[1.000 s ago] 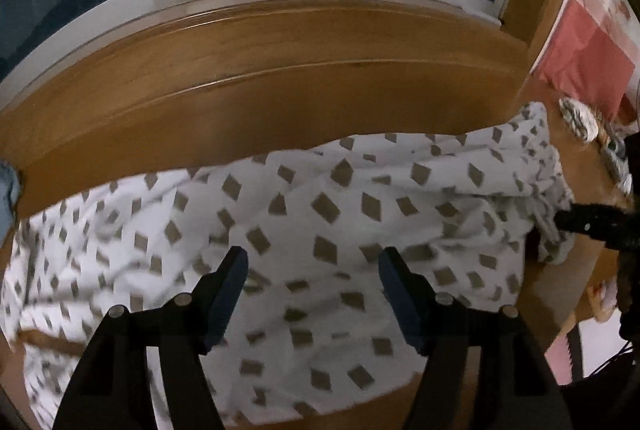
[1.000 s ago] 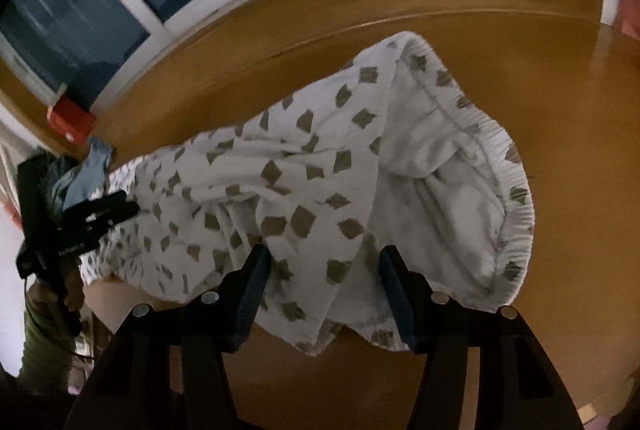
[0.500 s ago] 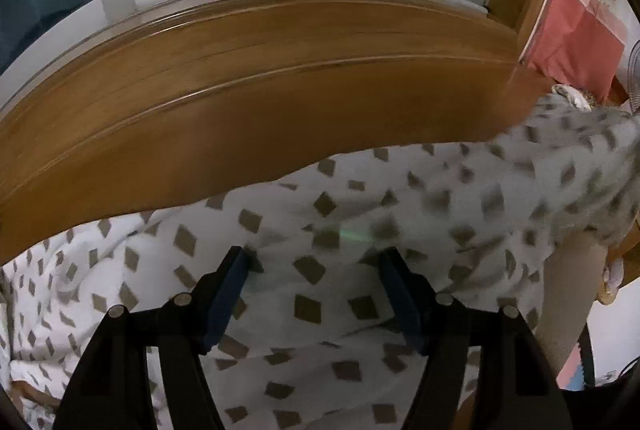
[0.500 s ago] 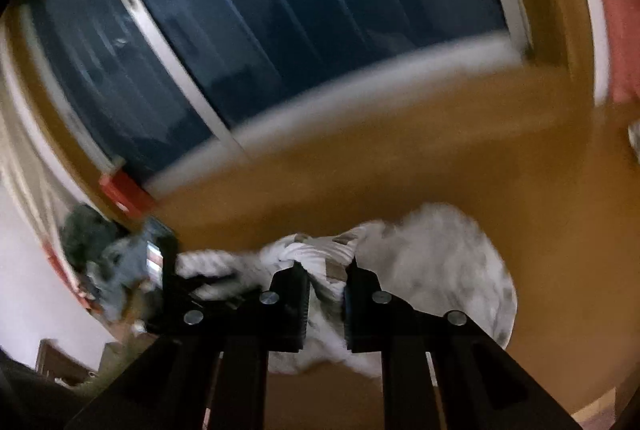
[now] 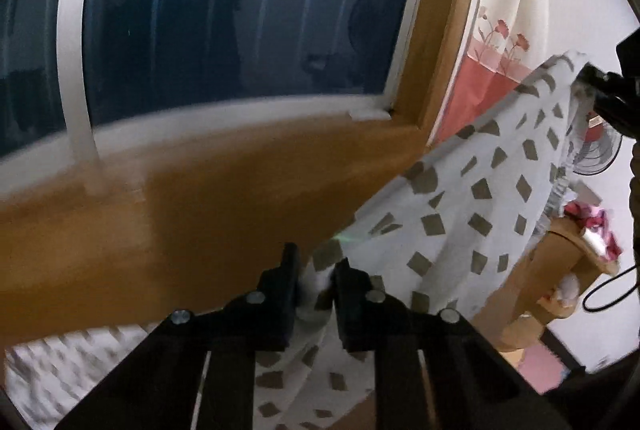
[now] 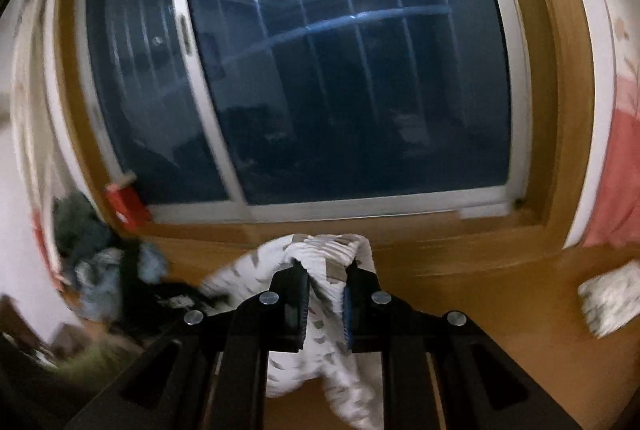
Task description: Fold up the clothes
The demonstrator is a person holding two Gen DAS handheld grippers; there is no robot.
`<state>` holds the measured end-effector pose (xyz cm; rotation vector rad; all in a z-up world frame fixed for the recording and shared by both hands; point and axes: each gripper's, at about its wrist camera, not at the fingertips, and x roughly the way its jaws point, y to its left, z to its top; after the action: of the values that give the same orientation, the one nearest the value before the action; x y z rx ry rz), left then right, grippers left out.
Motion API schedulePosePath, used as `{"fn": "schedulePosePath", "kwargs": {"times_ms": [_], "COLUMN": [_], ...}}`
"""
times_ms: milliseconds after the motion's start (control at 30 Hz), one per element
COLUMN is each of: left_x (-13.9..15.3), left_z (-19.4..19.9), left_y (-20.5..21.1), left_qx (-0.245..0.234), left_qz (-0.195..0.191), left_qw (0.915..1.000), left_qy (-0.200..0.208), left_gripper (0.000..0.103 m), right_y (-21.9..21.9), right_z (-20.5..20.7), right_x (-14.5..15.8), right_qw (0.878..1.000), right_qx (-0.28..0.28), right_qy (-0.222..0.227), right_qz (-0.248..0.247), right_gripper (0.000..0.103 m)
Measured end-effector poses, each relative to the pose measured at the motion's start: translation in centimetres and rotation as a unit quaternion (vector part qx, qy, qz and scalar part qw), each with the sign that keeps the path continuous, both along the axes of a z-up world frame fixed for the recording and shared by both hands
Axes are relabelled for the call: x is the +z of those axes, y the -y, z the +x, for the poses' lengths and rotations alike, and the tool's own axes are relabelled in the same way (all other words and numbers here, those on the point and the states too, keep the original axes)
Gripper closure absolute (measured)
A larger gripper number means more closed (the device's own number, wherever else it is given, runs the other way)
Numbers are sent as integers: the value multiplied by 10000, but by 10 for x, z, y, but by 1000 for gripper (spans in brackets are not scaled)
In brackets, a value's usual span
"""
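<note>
While the left gripper is closing its black jaws on a bunched fold, the soft white garment with brown diamonds stretches up above the glossy wooden table; the right gripper pinches its ribbed, gathered waistband.

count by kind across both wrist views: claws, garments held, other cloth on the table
Claws: 2, left claw closing on the cloth, right claw shut on it
Held garment: 1, white with brown diamonds
Other cloth: 1 folded piece on the table
Total: 4
</note>
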<state>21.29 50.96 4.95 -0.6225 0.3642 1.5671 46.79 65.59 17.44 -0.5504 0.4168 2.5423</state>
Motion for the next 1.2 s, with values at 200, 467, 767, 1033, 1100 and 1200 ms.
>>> {"fn": "schedulePosePath", "kwargs": {"times_ms": [200,467,767,1033,1100,1200], "left_x": [69,60,-98,-88,-85,-88], "left_z": [-17,50,105,42,29,7], "left_y": [-30,0,4,41,50,70], "left_qx": [345,-48,-413,1067,1529,2166], "left_qz": [445,205,-2192,-2082,-2070,-2161], "left_qw": [9978,9991,9645,9680,9642,9512], "left_qy": [-350,-363,1415,912,634,404], "left_gripper": [89,89,89,39,39,39], "right_y": [-38,-45,-100,-112,-126,-132], "right_z": [-5,54,145,164,149,129], "right_x": [32,-72,-267,-207,-210,-228], "right_qw": [9960,9865,9422,9747,9747,9674], "right_qx": [-17,-219,-1320,-768,-687,-641], "right_qy": [-49,1331,2520,1200,1314,1675], "right_qz": [893,933,-1768,-1725,-1672,-1787], "right_gripper": [89,86,79,42,42,42]}}
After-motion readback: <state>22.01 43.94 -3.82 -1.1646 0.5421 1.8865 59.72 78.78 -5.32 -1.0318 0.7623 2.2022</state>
